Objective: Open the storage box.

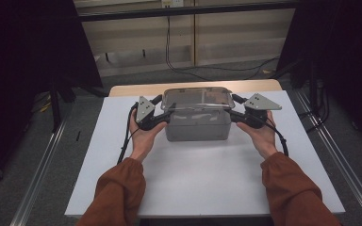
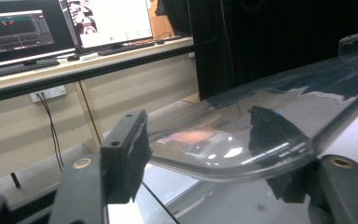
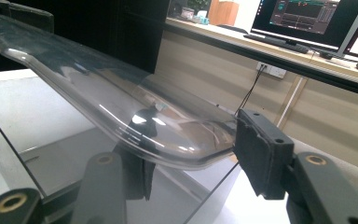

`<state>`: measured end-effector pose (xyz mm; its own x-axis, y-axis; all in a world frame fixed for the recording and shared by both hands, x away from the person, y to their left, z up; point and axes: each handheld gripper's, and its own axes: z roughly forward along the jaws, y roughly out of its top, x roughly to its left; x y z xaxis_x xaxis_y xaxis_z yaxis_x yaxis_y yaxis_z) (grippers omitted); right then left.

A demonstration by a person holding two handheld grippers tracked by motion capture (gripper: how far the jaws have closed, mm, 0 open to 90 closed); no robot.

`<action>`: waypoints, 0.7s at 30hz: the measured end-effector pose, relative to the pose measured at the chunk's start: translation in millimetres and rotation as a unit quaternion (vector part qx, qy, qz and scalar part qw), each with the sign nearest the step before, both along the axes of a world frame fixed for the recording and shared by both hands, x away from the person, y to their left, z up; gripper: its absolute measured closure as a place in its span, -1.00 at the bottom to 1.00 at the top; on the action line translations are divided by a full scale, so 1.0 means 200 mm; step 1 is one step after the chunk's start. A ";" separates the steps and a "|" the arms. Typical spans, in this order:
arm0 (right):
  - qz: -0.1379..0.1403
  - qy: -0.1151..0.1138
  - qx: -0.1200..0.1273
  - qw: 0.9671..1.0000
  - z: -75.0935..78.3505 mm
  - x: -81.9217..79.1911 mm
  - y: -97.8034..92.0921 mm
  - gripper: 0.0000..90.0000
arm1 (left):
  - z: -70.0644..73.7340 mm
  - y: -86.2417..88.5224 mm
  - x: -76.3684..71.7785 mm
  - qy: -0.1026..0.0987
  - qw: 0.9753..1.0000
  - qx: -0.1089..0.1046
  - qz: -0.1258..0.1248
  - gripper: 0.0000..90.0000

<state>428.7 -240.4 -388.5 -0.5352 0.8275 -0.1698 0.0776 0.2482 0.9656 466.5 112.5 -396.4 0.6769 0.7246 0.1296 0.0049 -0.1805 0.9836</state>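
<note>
A clear plastic box (image 1: 198, 127) stands in the middle of the white table top (image 1: 202, 179). Its clear lid (image 1: 197, 98) hovers just above the box's open top, tilted a little. My left gripper (image 1: 165, 114) grips the lid's left end and my right gripper (image 1: 232, 114) grips its right end. In the left gripper view the lid's rounded edge (image 2: 242, 140) lies between the two black jaws of the left gripper (image 2: 209, 165). In the right gripper view the lid (image 3: 121, 107) spans the jaws of the right gripper (image 3: 196, 163), with the box's wall (image 3: 37, 121) below it.
The white top lies on a wooden table (image 1: 136, 88) with metal rails on the floor at both sides. A long bench with monitors (image 2: 23, 28) and a black bar runs behind the table. Cables (image 1: 169, 52) hang down the back wall.
</note>
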 end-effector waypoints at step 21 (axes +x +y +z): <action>-0.003 0.007 0.016 1.000 0.03 0.06 -0.02 0.26 | 0.03 -0.02 0.06 -0.003 1.000 -0.012 0.000 -0.16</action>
